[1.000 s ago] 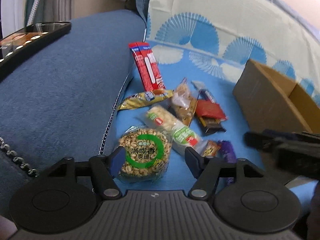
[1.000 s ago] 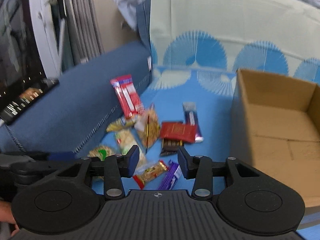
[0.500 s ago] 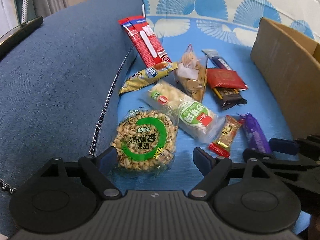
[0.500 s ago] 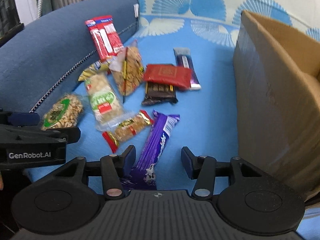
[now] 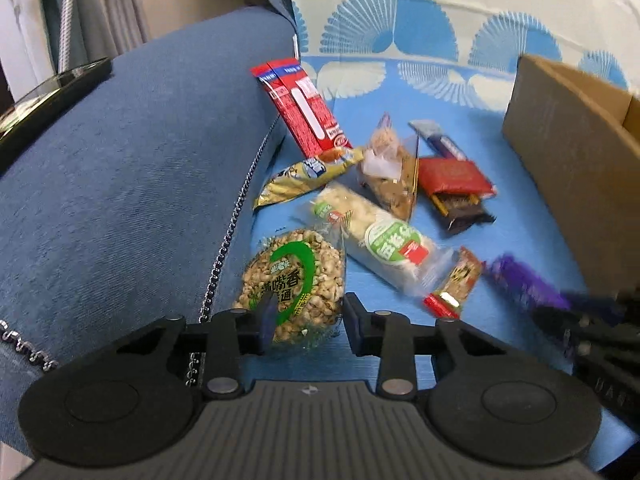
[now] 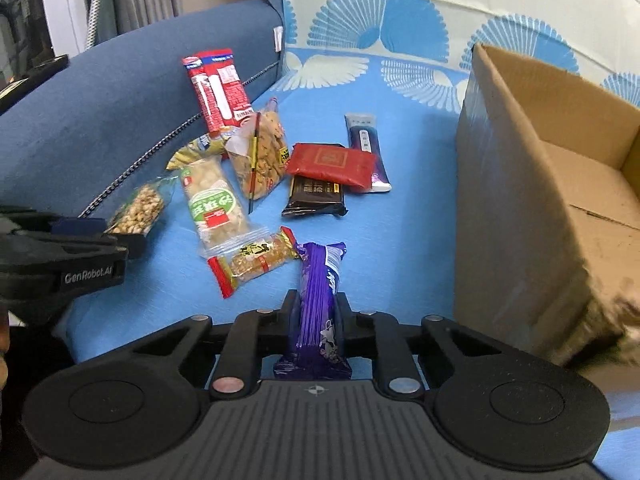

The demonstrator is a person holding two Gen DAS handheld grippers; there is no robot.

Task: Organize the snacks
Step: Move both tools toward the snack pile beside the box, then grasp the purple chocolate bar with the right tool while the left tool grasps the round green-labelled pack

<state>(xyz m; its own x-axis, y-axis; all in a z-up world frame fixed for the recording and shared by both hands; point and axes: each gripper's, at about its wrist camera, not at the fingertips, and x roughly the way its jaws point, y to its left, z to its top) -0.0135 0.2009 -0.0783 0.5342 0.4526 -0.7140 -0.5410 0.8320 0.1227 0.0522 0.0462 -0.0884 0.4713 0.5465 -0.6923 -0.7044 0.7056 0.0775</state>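
Note:
Several wrapped snacks lie on a blue patterned sofa seat. My left gripper is closing its jaws on a round peanut cake pack with a green ring label; the pads press its sides, and the pack stands tilted up on edge in the right wrist view. My right gripper is shut on a purple bar, held edge-up between its fingers; the same bar shows blurred at the right of the left wrist view. An open cardboard box stands to the right.
On the seat lie a rice cracker pack, a small peanut bar, a red flat pack on a dark bar, a tall red pack and a clear bag of biscuits. The blue armrest rises at left.
Both grippers dropped toward the seat and went from open to shut: the left on the peanut cake pack, now tipped on edge, and the right on the purple bar, now upright.

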